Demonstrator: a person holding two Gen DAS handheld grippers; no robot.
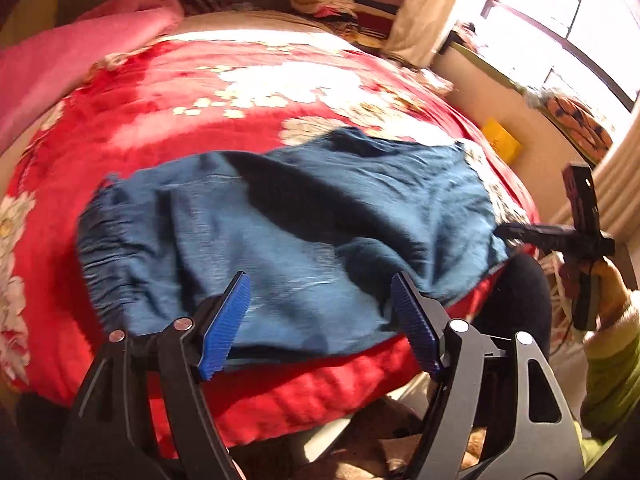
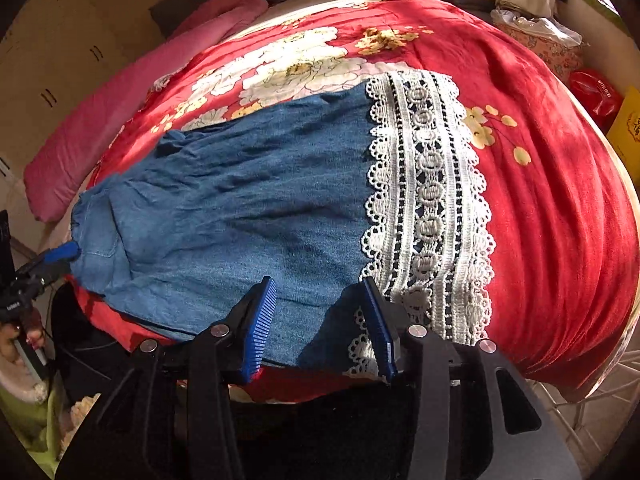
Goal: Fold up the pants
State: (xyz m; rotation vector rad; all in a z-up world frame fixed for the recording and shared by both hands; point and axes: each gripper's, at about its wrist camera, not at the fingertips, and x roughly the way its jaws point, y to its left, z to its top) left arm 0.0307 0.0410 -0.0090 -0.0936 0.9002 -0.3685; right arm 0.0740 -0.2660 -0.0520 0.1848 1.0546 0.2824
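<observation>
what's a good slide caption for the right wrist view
Open right gripper above lace-hemmed blue pants on a red floral bedspread.

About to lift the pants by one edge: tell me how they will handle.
The pants look floppy: the denim is wrinkled and lies limp on the blanket, so it would probably sag from one grip. The lace hem has open holes, so a fingertip might snag there. They seem light; nothing stiffens them.

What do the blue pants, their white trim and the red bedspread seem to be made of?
The blue pants look like soft, thin denim or chambray: matte, faded weave, fine crinkles. Their white trim looks like crocheted cotton lace, with openwork rings and scalloped edges. The red bedspread looks like plush fleece or velvet: a soft sheen on its folds, with a printed flower pattern. All this is judged by look alone.
</observation>
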